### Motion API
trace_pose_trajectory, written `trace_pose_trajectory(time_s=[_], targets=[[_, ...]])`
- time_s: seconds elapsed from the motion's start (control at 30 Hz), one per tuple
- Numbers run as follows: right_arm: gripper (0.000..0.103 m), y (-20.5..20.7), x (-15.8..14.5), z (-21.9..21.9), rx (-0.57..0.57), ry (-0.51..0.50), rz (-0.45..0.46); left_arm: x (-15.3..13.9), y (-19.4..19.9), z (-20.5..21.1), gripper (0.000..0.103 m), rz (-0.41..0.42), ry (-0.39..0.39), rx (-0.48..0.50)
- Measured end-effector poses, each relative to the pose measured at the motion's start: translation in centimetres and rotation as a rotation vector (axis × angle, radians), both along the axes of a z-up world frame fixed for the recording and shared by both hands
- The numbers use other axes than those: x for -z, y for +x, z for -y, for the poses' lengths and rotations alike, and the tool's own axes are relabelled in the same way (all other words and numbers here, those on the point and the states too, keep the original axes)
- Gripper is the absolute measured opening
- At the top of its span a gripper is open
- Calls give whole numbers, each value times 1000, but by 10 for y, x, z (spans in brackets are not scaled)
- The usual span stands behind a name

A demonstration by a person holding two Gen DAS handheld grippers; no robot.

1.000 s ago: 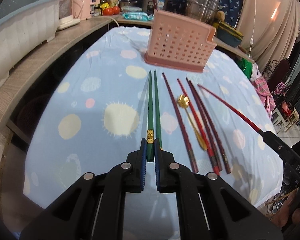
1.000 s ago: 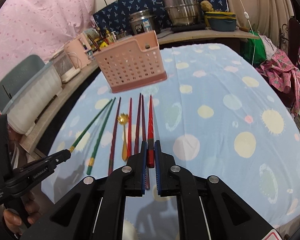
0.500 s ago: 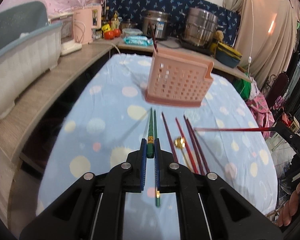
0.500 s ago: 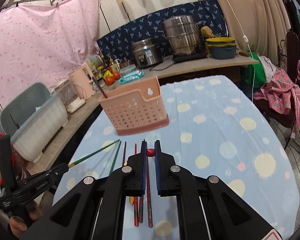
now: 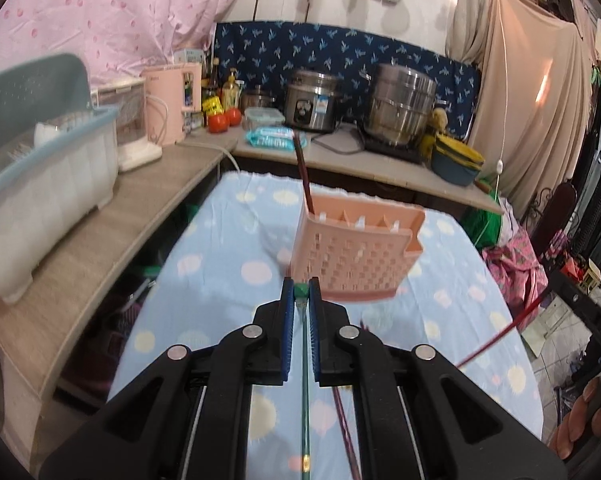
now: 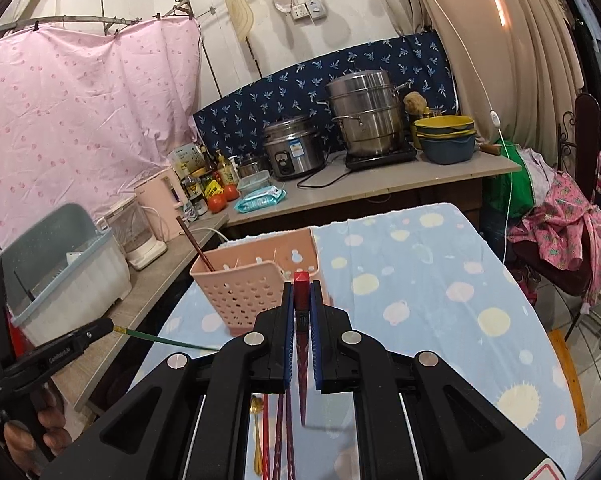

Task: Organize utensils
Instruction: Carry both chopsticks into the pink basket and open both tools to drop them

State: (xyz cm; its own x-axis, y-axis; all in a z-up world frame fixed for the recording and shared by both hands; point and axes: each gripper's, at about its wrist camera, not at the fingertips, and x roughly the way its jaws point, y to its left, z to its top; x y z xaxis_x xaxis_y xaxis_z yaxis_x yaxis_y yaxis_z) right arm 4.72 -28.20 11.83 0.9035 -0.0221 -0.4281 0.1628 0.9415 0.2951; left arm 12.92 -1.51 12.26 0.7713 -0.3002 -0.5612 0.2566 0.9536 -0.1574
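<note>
My left gripper (image 5: 300, 294) is shut on a green chopstick (image 5: 305, 380), held in the air with its tip hanging down toward the table. My right gripper (image 6: 301, 292) is shut on a red chopstick (image 6: 301, 344), also lifted, tip down. The pink perforated utensil basket (image 5: 356, 256) stands on the blue spotted tablecloth just beyond both grippers; one dark chopstick (image 5: 303, 176) stands in its left corner. In the right wrist view the basket (image 6: 240, 292) is ahead and left. Several red chopsticks (image 6: 278, 432) and a gold spoon (image 6: 255, 432) lie on the table below.
A wooden counter (image 5: 88, 248) runs along the left with a white dish rack (image 5: 40, 184) and a pink kettle (image 5: 172, 108). Steel pots (image 5: 400, 108) stand on the back counter. The left gripper shows in the right wrist view (image 6: 112, 326). Clothes hang on the right.
Both grippers have lifted their chopsticks off the table and tilted up, bringing the basket closer and level ahead. The chopstick tips now hang downward.
</note>
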Motion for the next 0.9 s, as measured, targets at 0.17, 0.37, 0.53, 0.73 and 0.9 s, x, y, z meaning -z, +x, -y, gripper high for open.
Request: trace_pose_trajectory(time_s=[0.17,0.37,0.53,0.73,0.9], targets=[[8,13,-16,2,-15,3,31,-28,13,2,7,55,-9,1],[8,32,-45,3,-34,7,92,-69,24,12,7,141,-21,10],[8,52,-78,4,-48,3,163,-103,33,21,7,218,-43,17],[8,78,-108,7,-43,-10,228,-143,53,31,7,301,-87,16],[8,106,-117,14,-39,16,257,-151,75,47,7,334,-111,33]])
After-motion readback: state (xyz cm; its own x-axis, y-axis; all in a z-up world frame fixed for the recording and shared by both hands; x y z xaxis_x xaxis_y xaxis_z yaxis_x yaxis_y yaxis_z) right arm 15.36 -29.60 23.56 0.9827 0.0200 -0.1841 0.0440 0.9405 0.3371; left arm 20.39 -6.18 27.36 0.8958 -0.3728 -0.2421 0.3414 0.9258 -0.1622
